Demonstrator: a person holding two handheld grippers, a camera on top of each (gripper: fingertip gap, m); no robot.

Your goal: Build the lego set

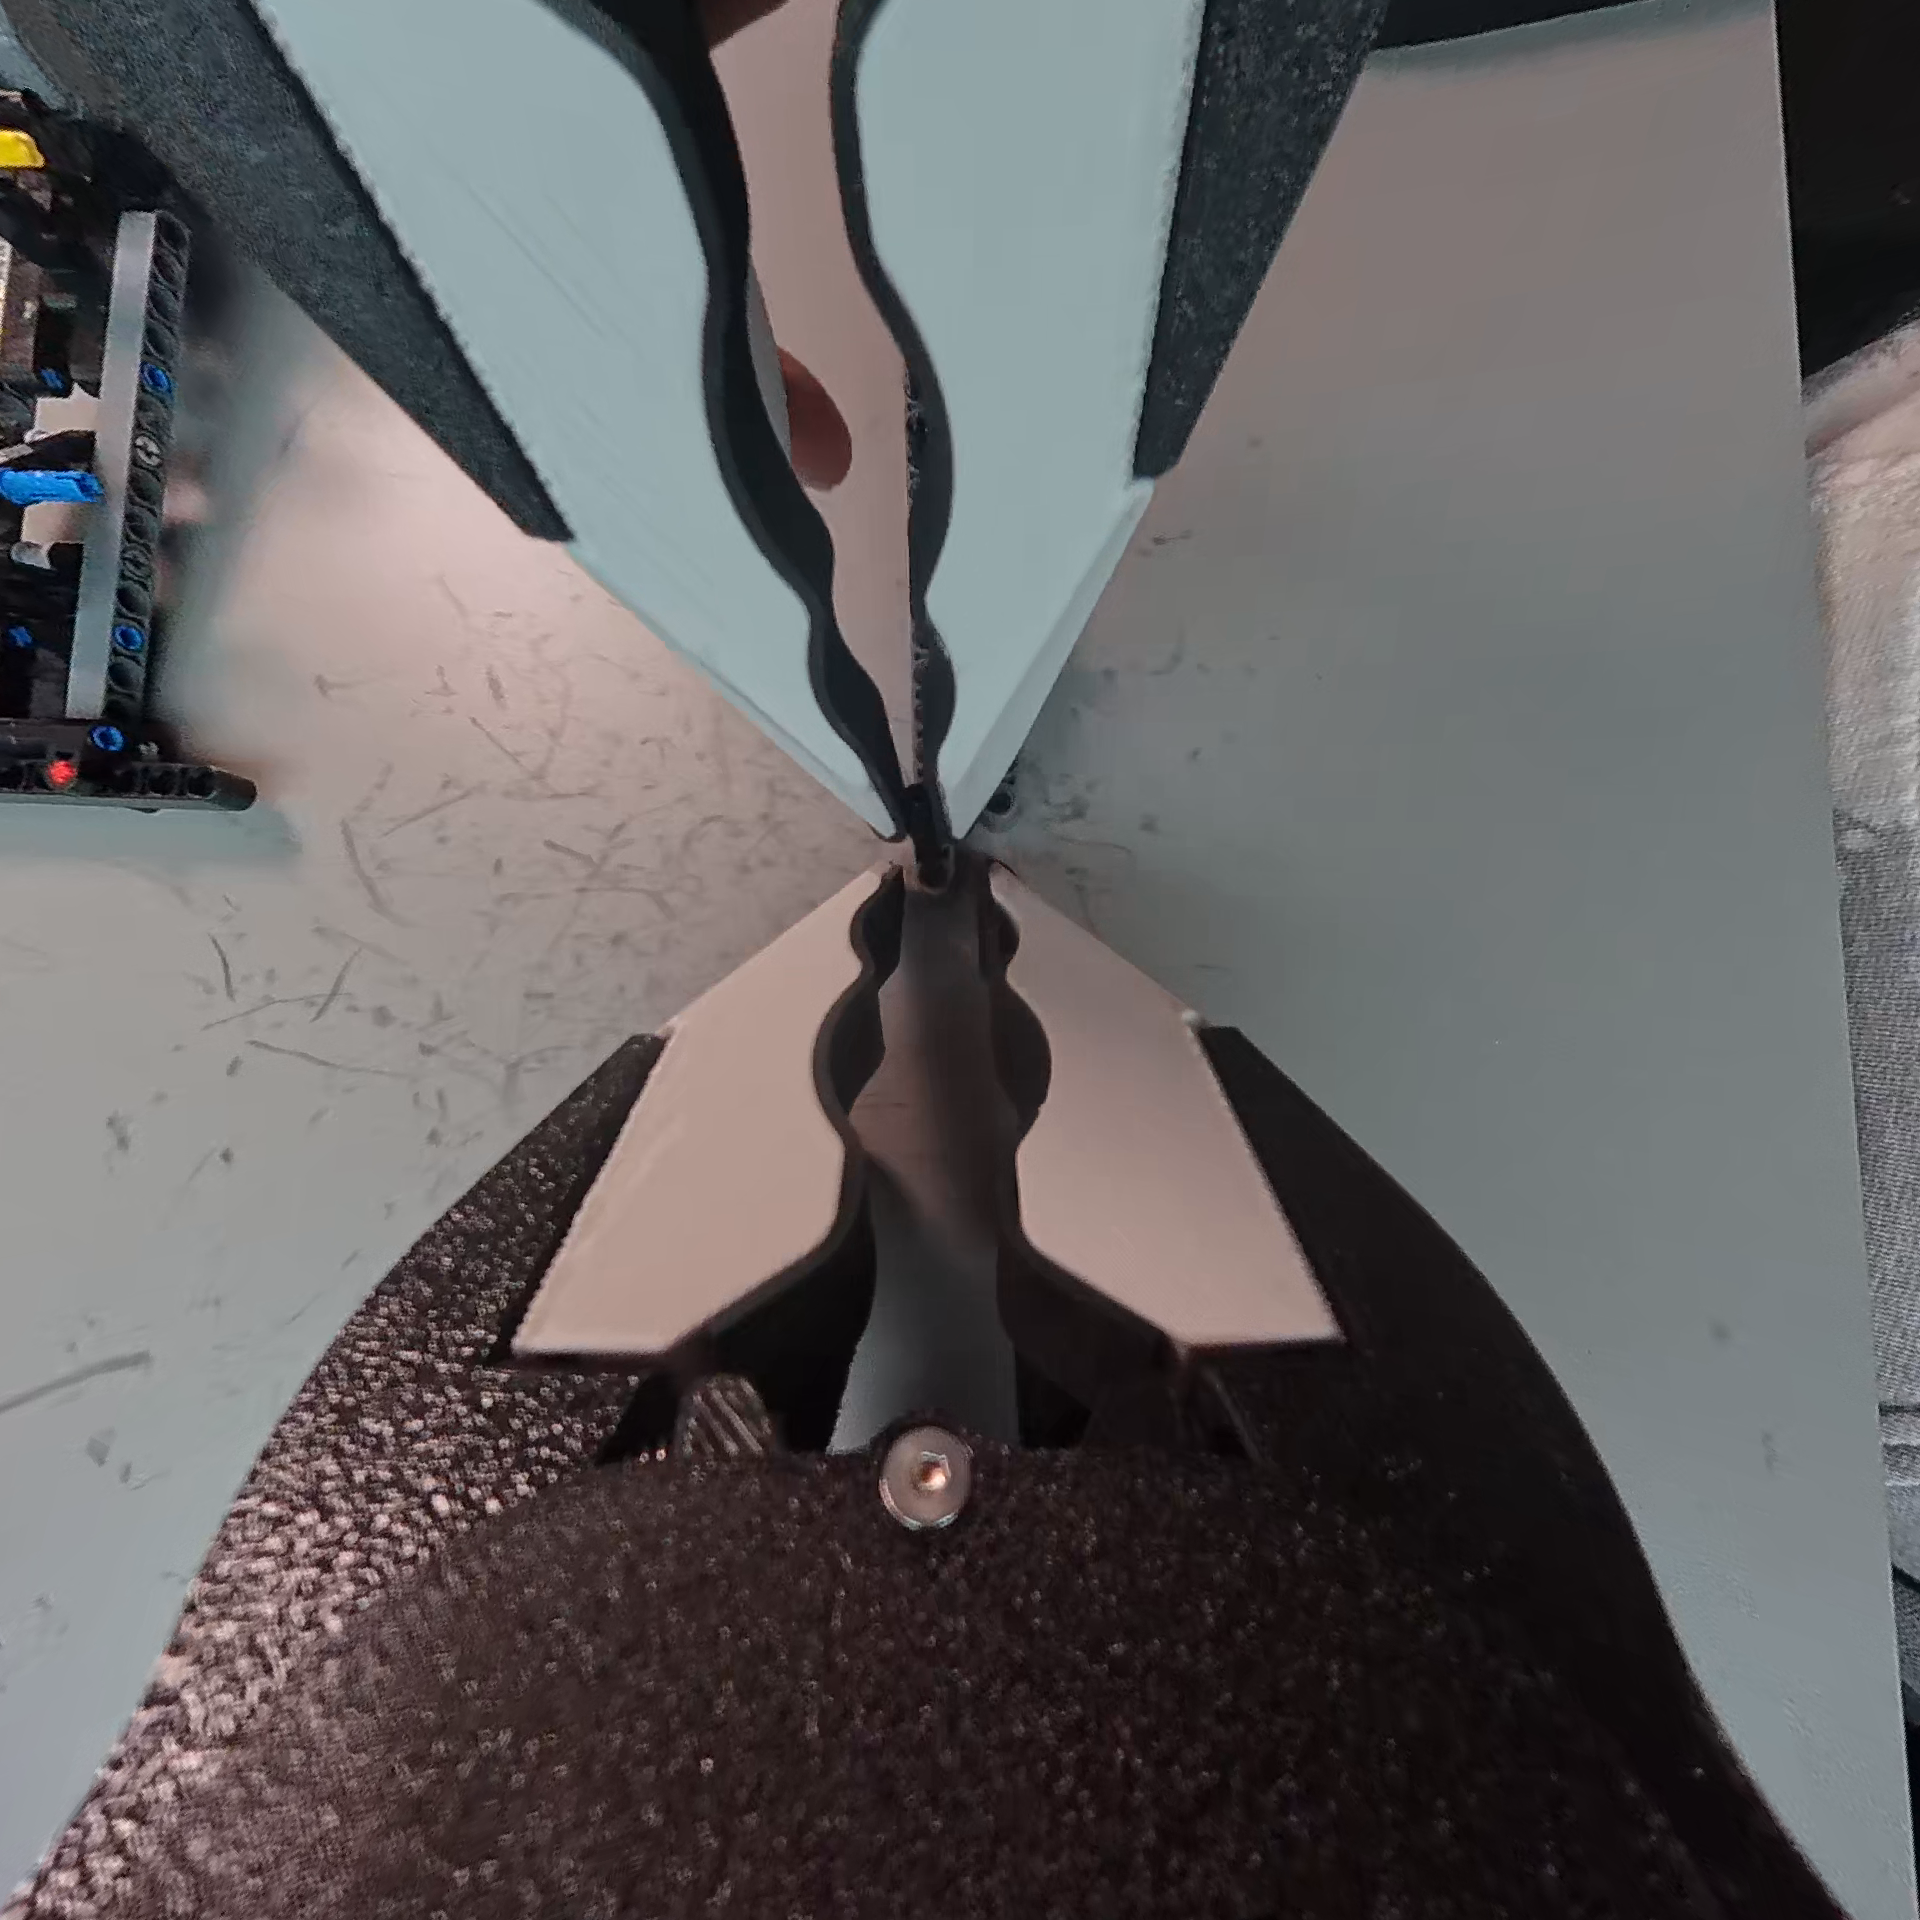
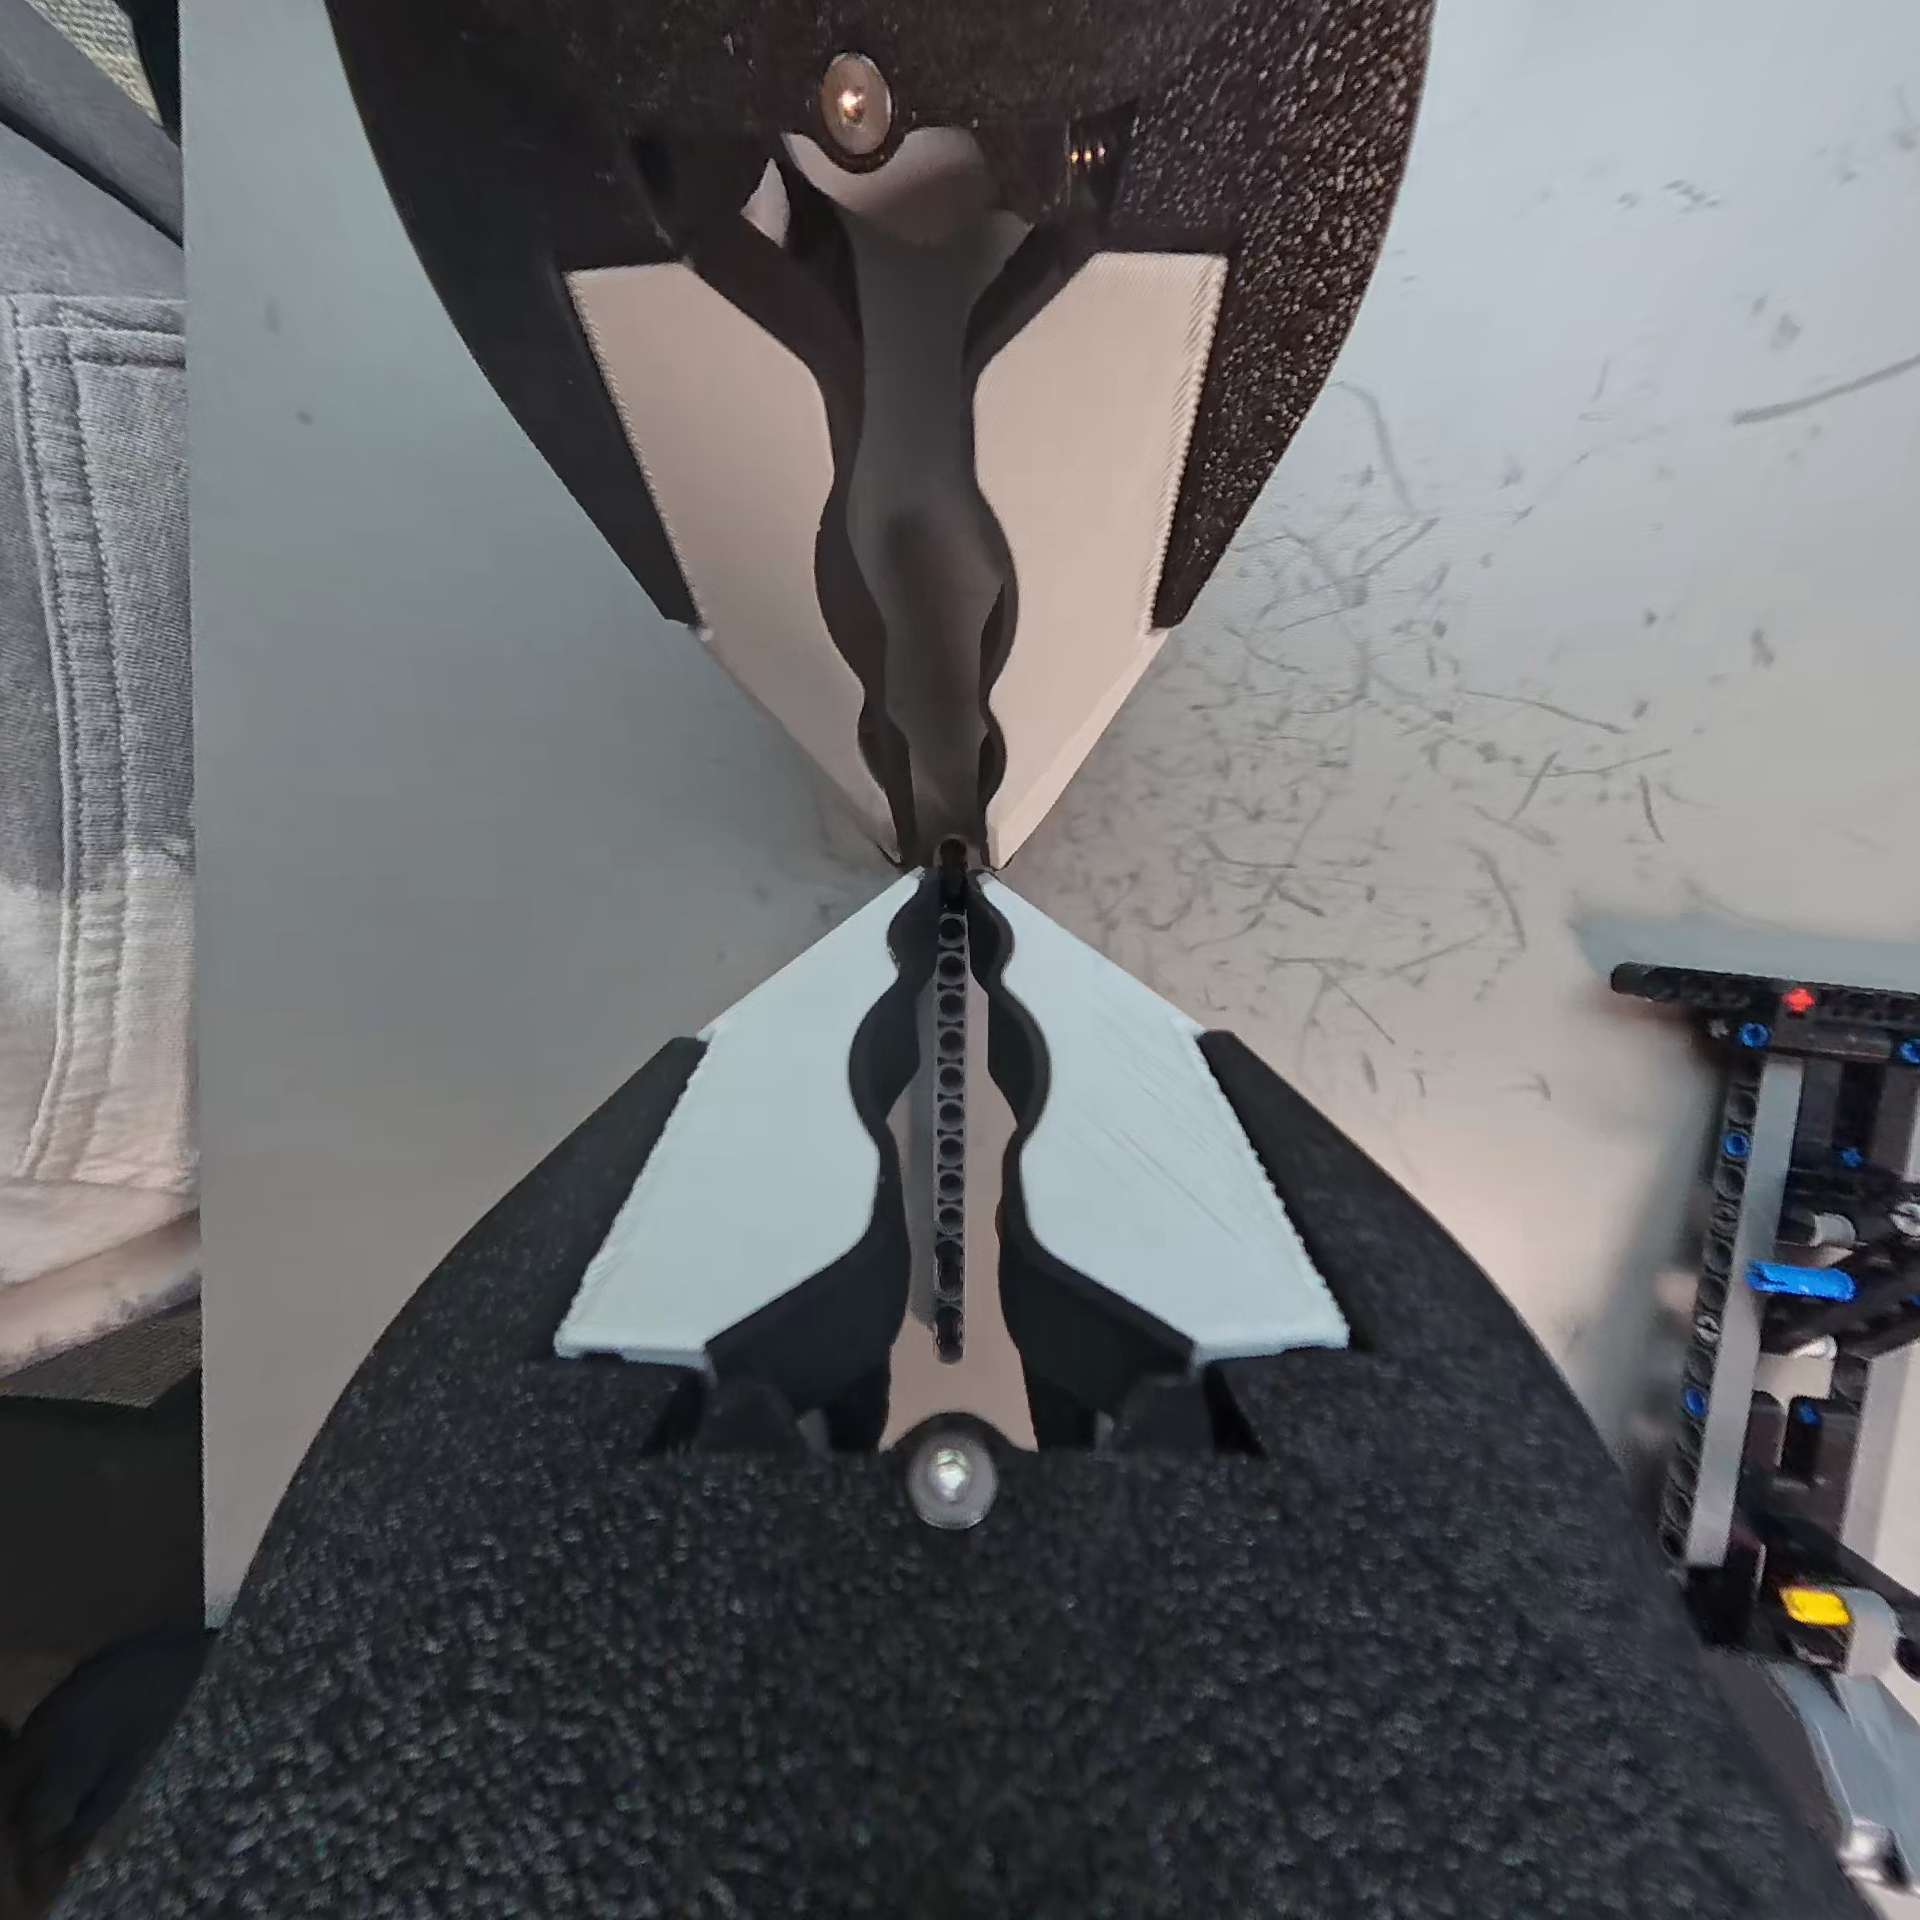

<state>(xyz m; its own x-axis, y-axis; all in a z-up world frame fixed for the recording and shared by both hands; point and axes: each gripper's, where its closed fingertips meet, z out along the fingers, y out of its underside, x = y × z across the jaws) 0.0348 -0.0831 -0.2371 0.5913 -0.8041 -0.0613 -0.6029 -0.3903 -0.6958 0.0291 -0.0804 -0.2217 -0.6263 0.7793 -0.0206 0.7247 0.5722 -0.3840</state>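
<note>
**Two grippers meet tip to tip over one black beam**

From where I stand, the right gripper point(image 2: 951, 878) is clenched on a long black lego beam point(image 2: 951, 1091). The beam lies lengthwise between its pale blue fingers, with the row of round holes facing the right wrist camera. Its far end pokes out just past the fingertips.

The left gripper point(image 1: 940, 883) comes in from the opposite side, nose to nose with the right one. Its fingers are drawn nearly together around that protruding end. The spot is small and dark in both views, so I cannot tell whether the left gripper really pinches the beam or only closes in beside it.

All this sits low over the bench point(image 2: 416, 623), a grey top covered in scuffs and scratches. The tips meet about midway between one straight edge of the bench and the half-built lego model point(image 2: 1787, 1299).

The model rests on the bench top well apart from the grippers. It is a black and grey frame of holed beams with blue pins, one red pin and a yellow piece at one end. Past the bench edge on the other side lies some grey stitched fabric point(image 2: 94, 727).
</note>
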